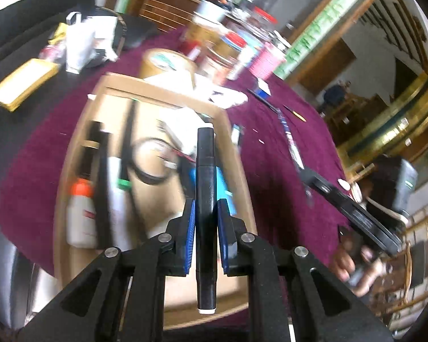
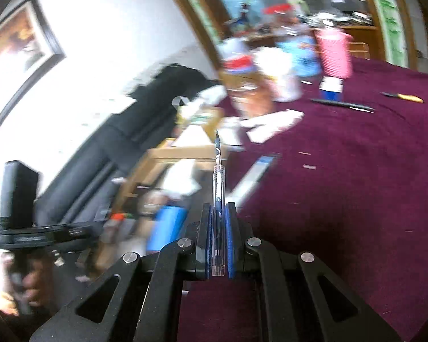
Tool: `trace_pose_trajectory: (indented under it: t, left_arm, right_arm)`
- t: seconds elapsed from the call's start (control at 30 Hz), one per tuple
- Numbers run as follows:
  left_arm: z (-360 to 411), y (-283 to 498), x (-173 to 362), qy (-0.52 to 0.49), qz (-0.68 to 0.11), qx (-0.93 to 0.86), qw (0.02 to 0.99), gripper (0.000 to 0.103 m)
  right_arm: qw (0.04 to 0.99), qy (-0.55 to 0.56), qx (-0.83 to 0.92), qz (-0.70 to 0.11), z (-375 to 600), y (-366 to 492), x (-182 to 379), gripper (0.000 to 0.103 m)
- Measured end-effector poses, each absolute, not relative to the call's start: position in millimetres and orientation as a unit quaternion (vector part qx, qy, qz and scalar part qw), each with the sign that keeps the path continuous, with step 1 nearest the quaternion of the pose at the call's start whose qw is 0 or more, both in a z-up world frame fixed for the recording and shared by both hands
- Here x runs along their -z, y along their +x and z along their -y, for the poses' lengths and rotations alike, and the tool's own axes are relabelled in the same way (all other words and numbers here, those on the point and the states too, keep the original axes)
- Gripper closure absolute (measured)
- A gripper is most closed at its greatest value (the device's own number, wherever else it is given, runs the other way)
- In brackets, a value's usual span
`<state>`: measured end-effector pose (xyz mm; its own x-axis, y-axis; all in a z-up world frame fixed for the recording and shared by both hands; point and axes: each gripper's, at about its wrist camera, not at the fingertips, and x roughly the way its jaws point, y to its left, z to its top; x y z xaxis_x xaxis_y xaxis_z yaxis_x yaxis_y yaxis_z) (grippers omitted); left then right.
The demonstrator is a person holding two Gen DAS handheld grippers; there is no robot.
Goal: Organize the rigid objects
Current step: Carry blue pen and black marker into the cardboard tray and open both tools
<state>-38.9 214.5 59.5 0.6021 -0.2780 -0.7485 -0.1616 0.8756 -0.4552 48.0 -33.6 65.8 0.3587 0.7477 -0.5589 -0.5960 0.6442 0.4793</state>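
My left gripper (image 1: 206,208) is shut on a thick black marker (image 1: 205,188) with white ends, held above an open cardboard box (image 1: 80,131). The box holds a white bottle with an orange cap (image 1: 81,213), black sticks, a cable loop and a blue item. My right gripper (image 2: 219,213) is shut on a clear pen with a blue patterned core (image 2: 217,188), its tip pointing toward the box (image 2: 168,154) at the left. The other hand-held gripper (image 1: 353,213) and a hand show at the right of the left wrist view.
A maroon cloth (image 2: 342,171) covers the table. On it lie a black pen (image 2: 342,104), an orange-handled tool (image 2: 403,97), a patterned pen (image 1: 289,136) and white papers (image 2: 274,124). A pink cup (image 2: 335,54), jars and a tape roll (image 1: 165,62) crowd the far side.
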Motion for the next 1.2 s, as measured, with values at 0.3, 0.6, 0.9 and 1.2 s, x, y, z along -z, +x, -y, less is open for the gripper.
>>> trace_pose_trajectory:
  t: [0.3,0.6,0.9,1.2]
  left_arm:
    - [-266,-32,-42,-0.274,-0.434,-0.005,0.858,0.091]
    - [-287,-20,-31,-0.265,-0.448,-0.028,0.853,0.091]
    - [-288,-1,-17,-0.254,-0.468,-0.035,0.846,0.091]
    - [-290,8,-10,-0.249,-0.479,-0.045,0.84,0.091]
  right_arm:
    - [0.786,0.058,-0.437,-0.433,-62,28,-43,0.095]
    - [0.786,0.032,-0.412,-0.46,-94,35,-19,0.095]
    - [0.805,-0.006,-0.384,-0.452,-102,37,-20,0.095]
    - [0.791,-0.008,-0.383,-0.477,-106,43,-13,0.095]
